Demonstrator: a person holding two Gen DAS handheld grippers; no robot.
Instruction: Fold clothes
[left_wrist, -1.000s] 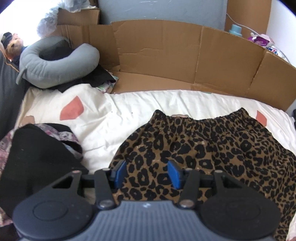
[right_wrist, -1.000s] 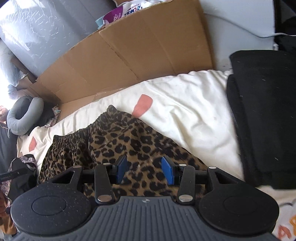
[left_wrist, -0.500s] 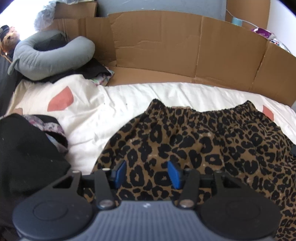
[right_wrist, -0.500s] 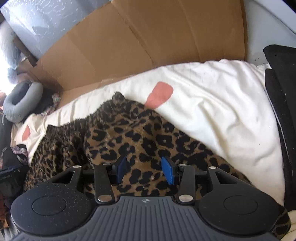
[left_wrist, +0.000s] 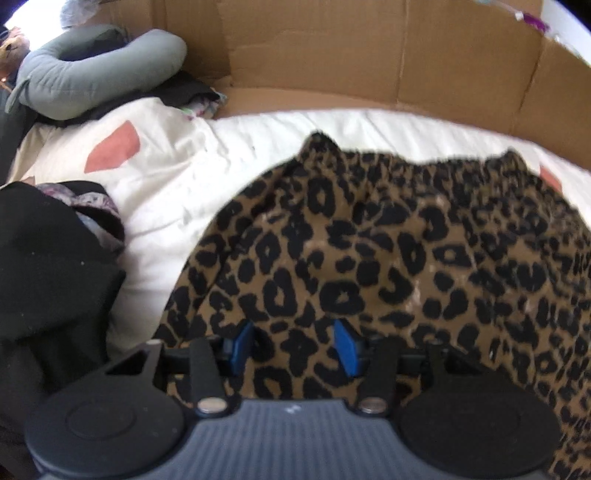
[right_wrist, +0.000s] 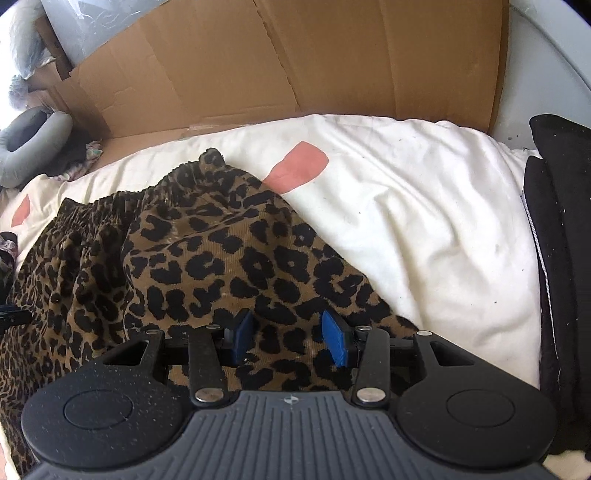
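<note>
Left gripper (left_wrist: 293, 345): blue pads stand apart, nothing pinched; leopard cloth lies directly under and ahead of them.
Leopard skirt (left_wrist: 388, 258): spread flat on the white duvet (left_wrist: 177, 192), between the black clothes pile (left_wrist: 48, 266) and the folded black stack (right_wrist: 565, 240).
Long axis: it runs side to side across the bed, I judge; the elastic waistband (left_wrist: 424, 162) points away, toward the cardboard wall (left_wrist: 369, 55).
Right gripper (right_wrist: 288, 341): pads also apart, empty, over the near right part of the skirt.
Nearer hand: both equally near; each covers its own side of the near edge.
</note>
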